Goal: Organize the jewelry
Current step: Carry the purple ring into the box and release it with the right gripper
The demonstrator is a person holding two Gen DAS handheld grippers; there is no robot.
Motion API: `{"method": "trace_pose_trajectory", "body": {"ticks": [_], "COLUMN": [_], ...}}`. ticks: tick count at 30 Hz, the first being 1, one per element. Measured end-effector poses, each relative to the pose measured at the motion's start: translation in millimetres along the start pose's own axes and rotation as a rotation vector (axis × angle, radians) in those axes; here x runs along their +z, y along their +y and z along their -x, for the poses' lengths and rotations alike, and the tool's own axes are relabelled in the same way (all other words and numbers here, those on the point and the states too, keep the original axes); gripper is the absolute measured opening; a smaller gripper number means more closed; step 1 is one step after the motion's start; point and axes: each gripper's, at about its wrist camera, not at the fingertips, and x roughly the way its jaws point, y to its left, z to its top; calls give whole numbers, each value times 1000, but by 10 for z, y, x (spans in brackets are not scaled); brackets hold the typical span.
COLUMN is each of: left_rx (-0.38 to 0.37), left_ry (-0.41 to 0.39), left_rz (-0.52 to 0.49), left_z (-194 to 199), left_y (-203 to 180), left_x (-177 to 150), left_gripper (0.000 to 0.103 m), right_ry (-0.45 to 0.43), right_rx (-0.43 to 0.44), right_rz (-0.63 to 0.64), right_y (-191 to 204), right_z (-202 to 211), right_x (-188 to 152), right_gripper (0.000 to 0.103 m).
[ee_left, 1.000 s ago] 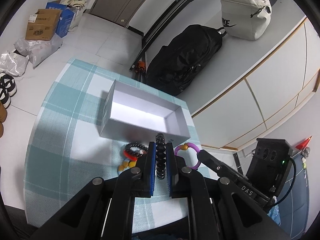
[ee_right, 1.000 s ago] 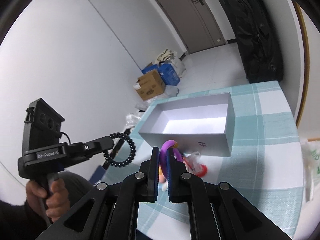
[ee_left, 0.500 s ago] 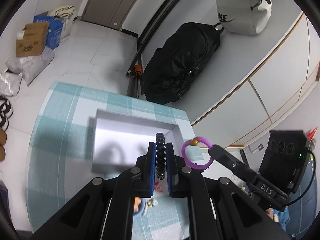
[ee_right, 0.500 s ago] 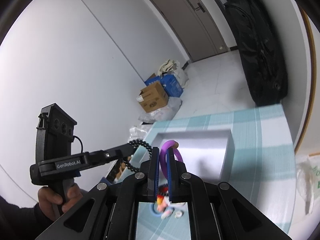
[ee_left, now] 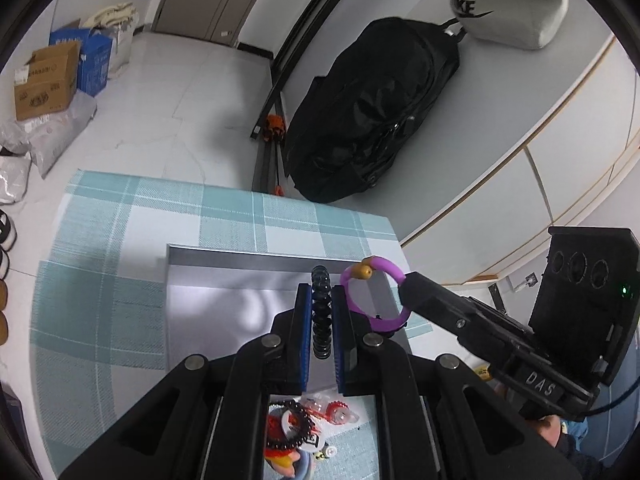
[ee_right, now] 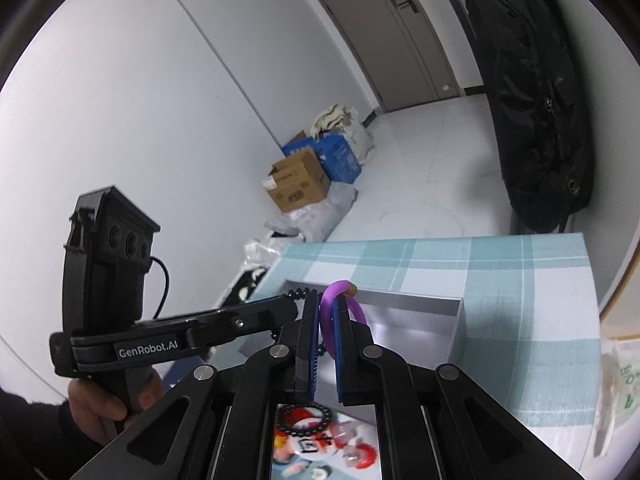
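Observation:
My left gripper (ee_left: pixel 321 300) is shut on a black bead bracelet (ee_left: pixel 321 312) and holds it over the open grey box (ee_left: pixel 224 304). My right gripper (ee_right: pixel 327 312) is shut on a purple ring bracelet (ee_right: pixel 329 316) with an orange bead, also over the box (ee_right: pixel 416 320). The purple bracelet (ee_left: pixel 374 300) and the right gripper (ee_left: pixel 404 292) show just right of my left gripper. The left gripper (ee_right: pixel 296 308) shows in the right wrist view with black beads (ee_right: pixel 298 292) at its tip. More jewelry (ee_left: pixel 296 428) lies on the cloth below the grippers.
The box stands on a teal checked cloth (ee_left: pixel 104 264) on a small table. A black bag (ee_left: pixel 368 112) leans on the wall beyond. Cardboard boxes (ee_left: pixel 44 80) sit on the floor at far left. A plastic bag (ee_right: pixel 616 392) lies at the table's right edge.
Both grippers have moved forward and lower over the box with their bracelets still held. The loose jewelry pile now lies under the gripper bodies.

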Motion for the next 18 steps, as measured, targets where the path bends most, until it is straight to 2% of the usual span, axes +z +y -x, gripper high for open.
{"method": "trace_pose_trajectory", "body": {"ticks": [14, 16, 18], "left_rx": [-23, -40, -64], "left_ry": [59, 71, 114], "left_rz": [57, 90, 133], "left_z": [-247, -275, -326], "left_y": [160, 201, 252], "left_x": [57, 78, 90], "left_gripper": [5, 5, 13], "right_ry": [63, 68, 69], "right_rx": [-59, -68, -73], "right_rz": [32, 45, 52], "right_y": [-116, -105, -91], "right_z": [-216, -237, -242], "right_x": [-21, -20, -17], "right_gripper": [6, 10, 14]}}
